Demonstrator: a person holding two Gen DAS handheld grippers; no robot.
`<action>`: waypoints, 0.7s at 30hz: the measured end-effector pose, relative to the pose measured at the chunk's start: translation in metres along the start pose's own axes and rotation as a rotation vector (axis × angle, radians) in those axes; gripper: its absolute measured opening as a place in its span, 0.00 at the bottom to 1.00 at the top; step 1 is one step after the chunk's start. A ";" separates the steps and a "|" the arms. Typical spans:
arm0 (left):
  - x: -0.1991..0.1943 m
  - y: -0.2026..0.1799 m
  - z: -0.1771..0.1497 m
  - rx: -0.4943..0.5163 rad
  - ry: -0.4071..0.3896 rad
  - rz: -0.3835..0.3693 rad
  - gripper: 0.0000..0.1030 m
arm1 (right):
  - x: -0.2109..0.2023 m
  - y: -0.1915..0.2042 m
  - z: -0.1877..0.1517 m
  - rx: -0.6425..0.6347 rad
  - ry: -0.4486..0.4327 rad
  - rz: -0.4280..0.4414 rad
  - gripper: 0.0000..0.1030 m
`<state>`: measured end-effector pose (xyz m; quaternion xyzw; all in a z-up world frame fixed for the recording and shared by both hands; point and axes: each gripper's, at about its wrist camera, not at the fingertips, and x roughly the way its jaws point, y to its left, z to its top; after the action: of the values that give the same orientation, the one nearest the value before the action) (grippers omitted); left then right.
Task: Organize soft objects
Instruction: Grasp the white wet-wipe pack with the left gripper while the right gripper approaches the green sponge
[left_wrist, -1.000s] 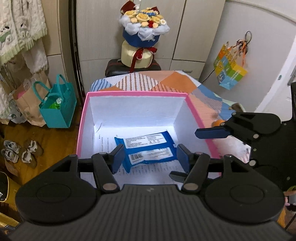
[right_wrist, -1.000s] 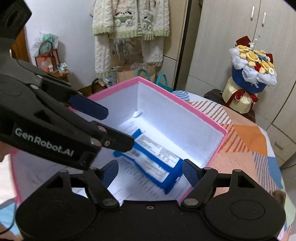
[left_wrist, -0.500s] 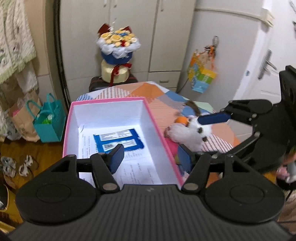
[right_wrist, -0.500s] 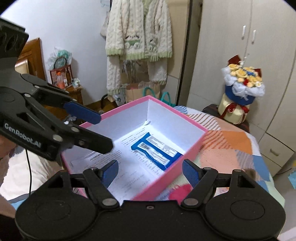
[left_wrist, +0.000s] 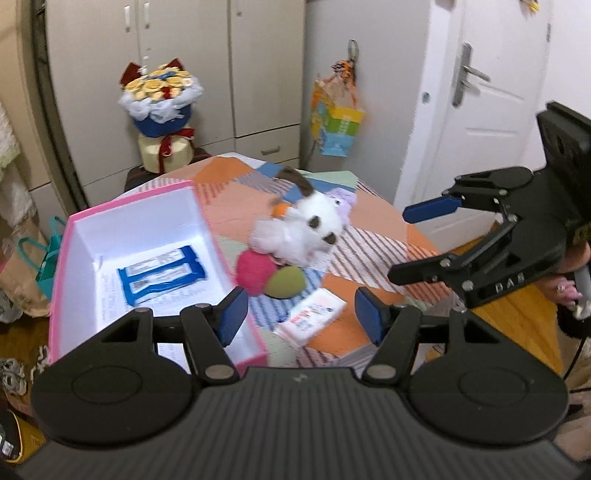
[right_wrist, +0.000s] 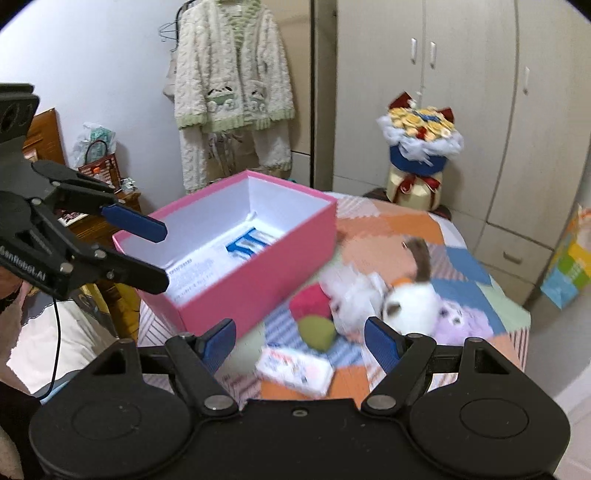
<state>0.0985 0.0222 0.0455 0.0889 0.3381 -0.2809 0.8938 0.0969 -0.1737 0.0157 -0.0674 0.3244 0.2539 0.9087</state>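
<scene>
I am swinging both claws — left claw (left_wrist: 297, 314) and right claw (right_wrist: 300, 345), open, empty — from the pink box (left_wrist: 66, 236) toward the soft toys (left_wrist: 299, 232).

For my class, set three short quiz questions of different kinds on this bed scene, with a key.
1. True or false: the blue wipes packet lies inside the pink cardboard box.
2. What lies nearest the left gripper? A white tissue pack; B white plush dog; C flower bouquet.
3. Fill in: beside the box, next to the olive-green soft ball, lies a ___ soft ball.

Key: 1 true; 2 A; 3 pink.
</scene>
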 end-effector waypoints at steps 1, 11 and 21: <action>0.002 -0.005 -0.002 0.008 0.001 -0.005 0.61 | -0.001 -0.004 -0.003 0.010 0.002 0.002 0.78; 0.040 -0.053 -0.020 0.039 0.032 -0.037 0.61 | 0.003 -0.039 -0.022 0.117 -0.005 0.074 0.78; 0.084 -0.068 -0.030 0.054 0.056 0.003 0.61 | 0.053 -0.060 -0.029 0.198 0.047 0.211 0.78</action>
<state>0.0955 -0.0608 -0.0299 0.1212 0.3554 -0.2859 0.8816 0.1459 -0.2115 -0.0426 0.0511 0.3743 0.3132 0.8714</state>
